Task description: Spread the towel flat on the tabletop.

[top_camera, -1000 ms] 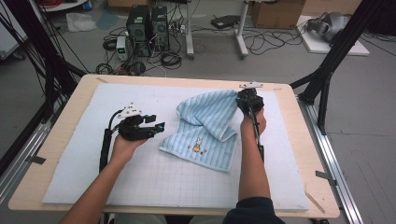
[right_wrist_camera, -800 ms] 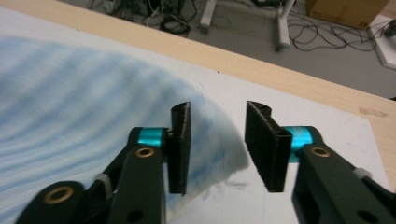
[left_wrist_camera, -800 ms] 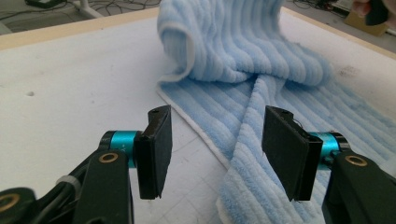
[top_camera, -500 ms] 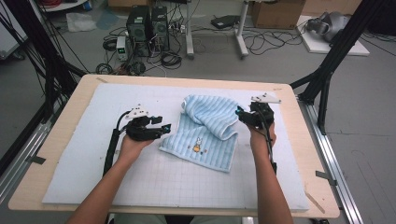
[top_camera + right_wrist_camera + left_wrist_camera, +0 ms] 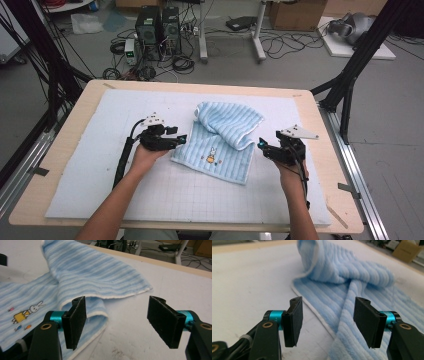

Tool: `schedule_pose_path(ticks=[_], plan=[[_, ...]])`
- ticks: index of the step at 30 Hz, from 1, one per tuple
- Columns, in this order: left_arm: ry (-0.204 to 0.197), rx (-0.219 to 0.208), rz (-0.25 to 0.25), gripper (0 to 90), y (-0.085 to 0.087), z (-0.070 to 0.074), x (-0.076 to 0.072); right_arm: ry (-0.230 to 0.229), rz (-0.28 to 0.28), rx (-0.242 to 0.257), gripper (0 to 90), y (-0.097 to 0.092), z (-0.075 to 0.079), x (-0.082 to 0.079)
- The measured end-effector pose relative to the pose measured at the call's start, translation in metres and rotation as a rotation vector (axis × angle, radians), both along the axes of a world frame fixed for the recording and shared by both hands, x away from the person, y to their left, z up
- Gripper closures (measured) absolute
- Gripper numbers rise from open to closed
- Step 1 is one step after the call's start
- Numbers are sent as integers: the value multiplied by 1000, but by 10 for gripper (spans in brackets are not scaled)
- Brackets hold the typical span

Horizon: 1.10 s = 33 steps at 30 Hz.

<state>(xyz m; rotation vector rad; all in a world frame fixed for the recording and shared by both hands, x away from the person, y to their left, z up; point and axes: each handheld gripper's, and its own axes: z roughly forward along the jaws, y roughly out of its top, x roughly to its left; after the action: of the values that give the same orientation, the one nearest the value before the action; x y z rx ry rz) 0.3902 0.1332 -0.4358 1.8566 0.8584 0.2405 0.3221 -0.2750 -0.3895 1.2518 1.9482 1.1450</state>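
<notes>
Tongs (image 5: pixel 327 323) agape, blue striped towel (image 5: pixel 352 285) edge between jaws, untouched.

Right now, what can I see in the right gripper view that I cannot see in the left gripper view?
Right gripper view alone: the rabbit picture sewn on the towel, with small coloured shapes beside it, and cables and a table leg on the floor behind. The right gripper stands open over the white mat, beside the towel's folded edge.

Left gripper view alone: a cardboard box at the far corner, and the towel's bunched fold seen from its other side. The left gripper is open over the towel's white-trimmed edge.

Both: the blue striped towel, the white mat, the wooden table edge.
</notes>
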Motion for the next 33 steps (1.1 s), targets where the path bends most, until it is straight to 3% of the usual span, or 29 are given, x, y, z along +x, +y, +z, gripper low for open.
schedule_pose_path(ticks=[4,7,9,10,12,14,16,19,23,29,33], plan=[[26,33,-28,387,-15,-8,-3,5,8,-2,300,-1,-4,-8],[51,85,-54,378,-26,-15,-6,2,13,0,300,-3,-4,-13],[31,145,-65,382,-32,-15,-9,5,9,7,300,-4,-6,-14],[36,143,-67,390,-34,-15,-10,6,6,11,300,-5,-7,-13],[39,182,-62,426,-38,-16,-11,9,5,19,300,-5,-9,-12],[3,239,-61,439,-42,-15,-14,13,8,14,300,-3,-9,-11],[-19,268,-51,505,-43,-14,-16,12,10,11,300,0,-9,-10],[-31,258,-73,653,-42,-15,-16,9,12,16,300,4,-10,-8],[-24,252,-107,787,-41,-14,-16,10,19,2,301,9,-11,-6],[14,259,-133,814,-37,-10,-21,10,15,7,302,11,-13,-8],[21,236,-128,815,-29,-9,-31,28,30,-2,325,15,-20,-12]])
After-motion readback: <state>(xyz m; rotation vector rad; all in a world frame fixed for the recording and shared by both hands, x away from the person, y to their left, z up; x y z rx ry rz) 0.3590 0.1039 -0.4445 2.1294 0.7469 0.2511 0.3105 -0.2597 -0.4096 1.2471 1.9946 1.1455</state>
